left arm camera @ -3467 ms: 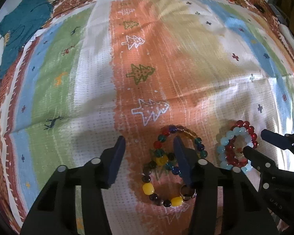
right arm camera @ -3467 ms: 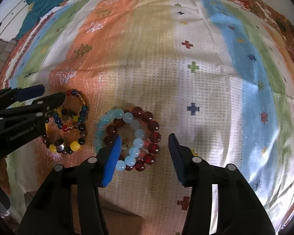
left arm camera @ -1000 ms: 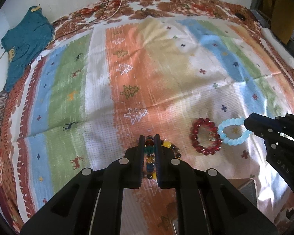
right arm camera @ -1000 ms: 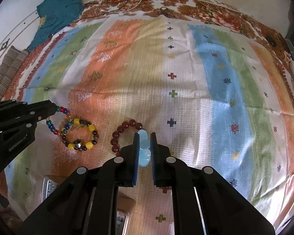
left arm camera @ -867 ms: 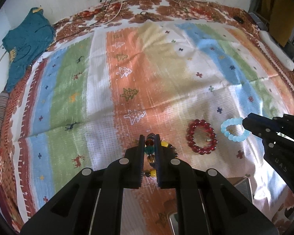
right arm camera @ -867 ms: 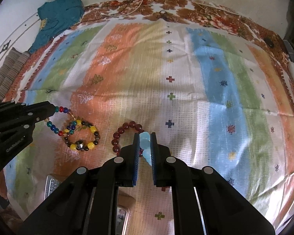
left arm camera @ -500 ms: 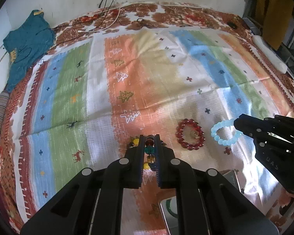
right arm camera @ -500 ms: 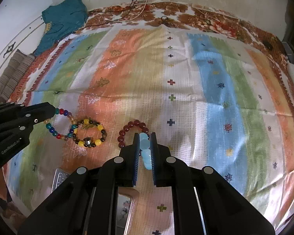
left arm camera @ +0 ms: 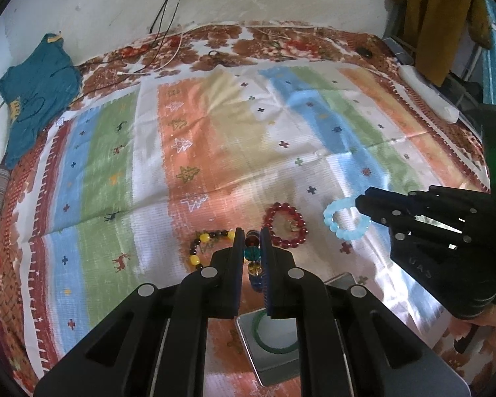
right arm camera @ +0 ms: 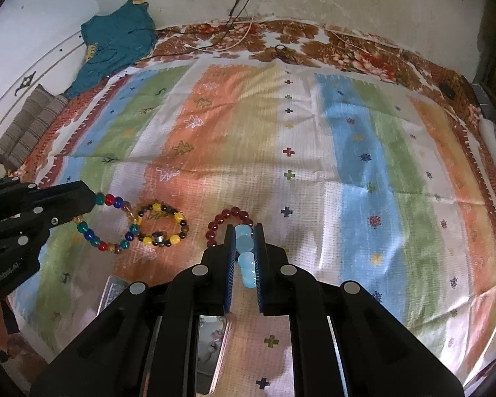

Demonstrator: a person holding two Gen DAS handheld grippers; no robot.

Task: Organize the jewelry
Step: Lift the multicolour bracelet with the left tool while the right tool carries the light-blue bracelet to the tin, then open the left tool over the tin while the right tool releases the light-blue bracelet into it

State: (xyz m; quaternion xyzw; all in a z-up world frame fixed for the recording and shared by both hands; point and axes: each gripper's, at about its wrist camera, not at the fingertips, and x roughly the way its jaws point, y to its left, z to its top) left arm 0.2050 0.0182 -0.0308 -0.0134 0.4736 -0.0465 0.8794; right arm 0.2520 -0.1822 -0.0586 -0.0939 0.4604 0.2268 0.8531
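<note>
My left gripper [left arm camera: 250, 241] is shut on a multicolour bead bracelet [left arm camera: 252, 254], which hangs from it above the cloth in the right wrist view [right arm camera: 109, 223]. My right gripper [right arm camera: 244, 235] is shut on a pale blue bead bracelet [right arm camera: 246, 258], seen lifted in the left wrist view [left arm camera: 345, 219]. A dark red bracelet [left arm camera: 285, 225] and a yellow-and-brown bracelet [right arm camera: 163, 225] lie on the striped cloth [left arm camera: 215, 152]. A metal tray [left arm camera: 274, 354] holding a green bangle [left arm camera: 271, 344] sits just below my left gripper.
The metal tray's edge also shows under my right gripper [right arm camera: 115, 291]. A teal garment [left arm camera: 36, 92] lies at the far left. Cables [left arm camera: 168, 63] run along the far edge by the wall. A striped cushion [right arm camera: 26, 129] sits left of the cloth.
Both grippers closed on their bracelets, lifted them off the cloth and drew back. The tray has come into view below them. The red and yellow-brown bracelets stayed on the cloth.
</note>
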